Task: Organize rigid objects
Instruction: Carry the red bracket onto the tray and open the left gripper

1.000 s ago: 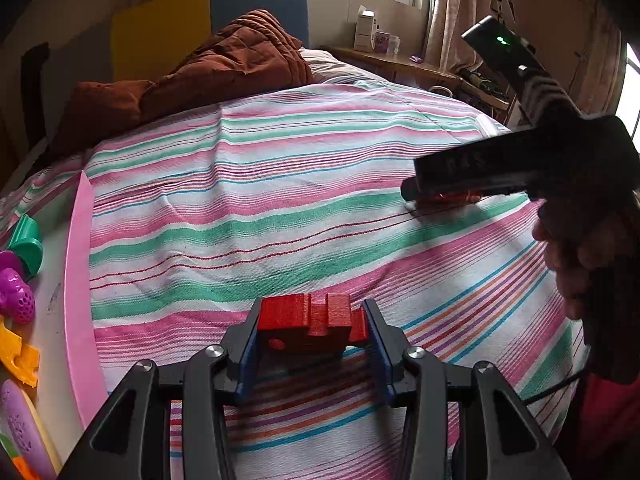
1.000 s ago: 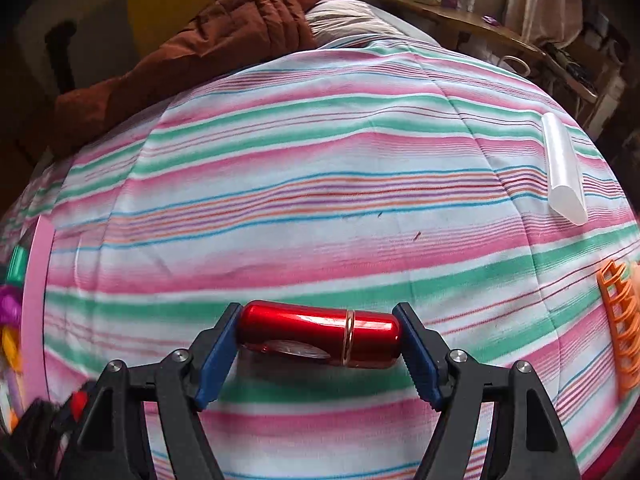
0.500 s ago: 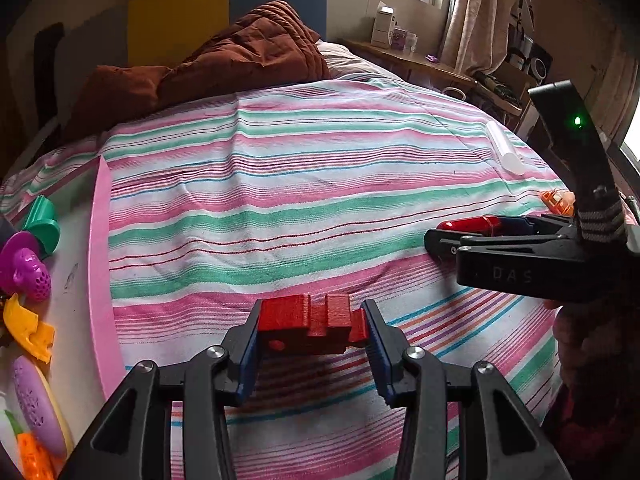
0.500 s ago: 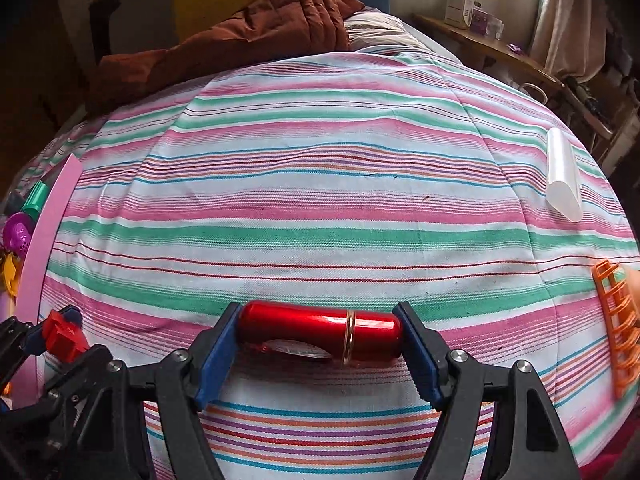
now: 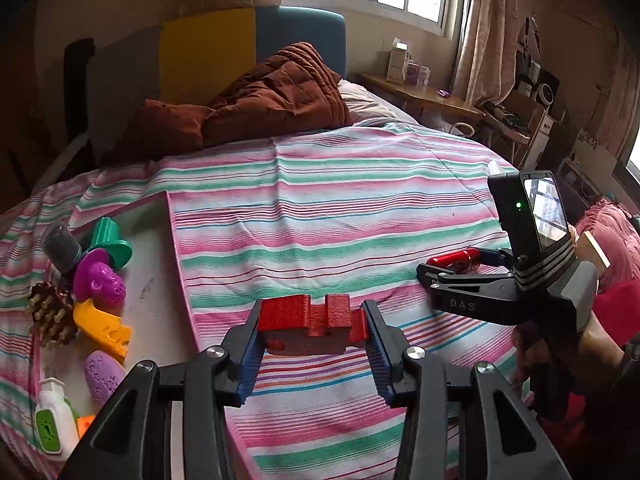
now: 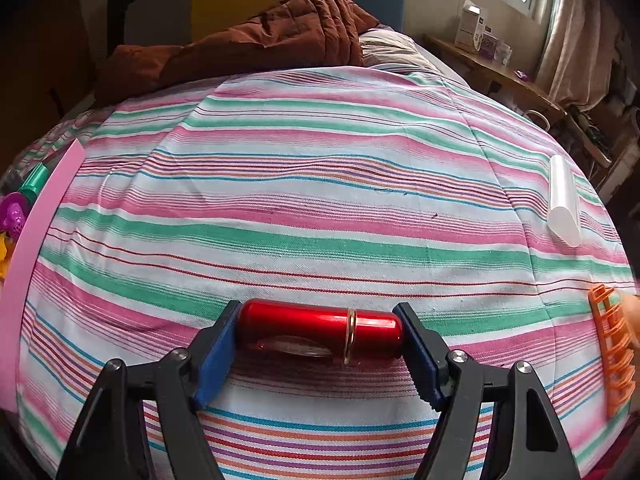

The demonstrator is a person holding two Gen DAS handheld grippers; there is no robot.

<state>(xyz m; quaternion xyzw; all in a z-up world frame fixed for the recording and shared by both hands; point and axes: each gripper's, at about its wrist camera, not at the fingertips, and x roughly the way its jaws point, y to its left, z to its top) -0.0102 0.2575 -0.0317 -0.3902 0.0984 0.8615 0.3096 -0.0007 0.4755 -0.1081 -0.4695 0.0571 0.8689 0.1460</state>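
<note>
My left gripper is shut on a red notched block, held above the striped bedspread just right of a pink-rimmed tray. My right gripper is shut on a red metal cylinder with a gold ring, gripped end to end above the bedspread. In the left wrist view the right gripper sits to the right, with the red cylinder showing between its jaws.
The tray holds several toys: a green cup, purple pieces, an orange piece and a pinecone. A white tube and an orange comb-like piece lie at the right. A brown quilt is piled at the far end.
Both grippers have risen and pulled back with their loads. The left view has swung left, bringing more of the tray into view. The right gripper now sits lower at the right.
</note>
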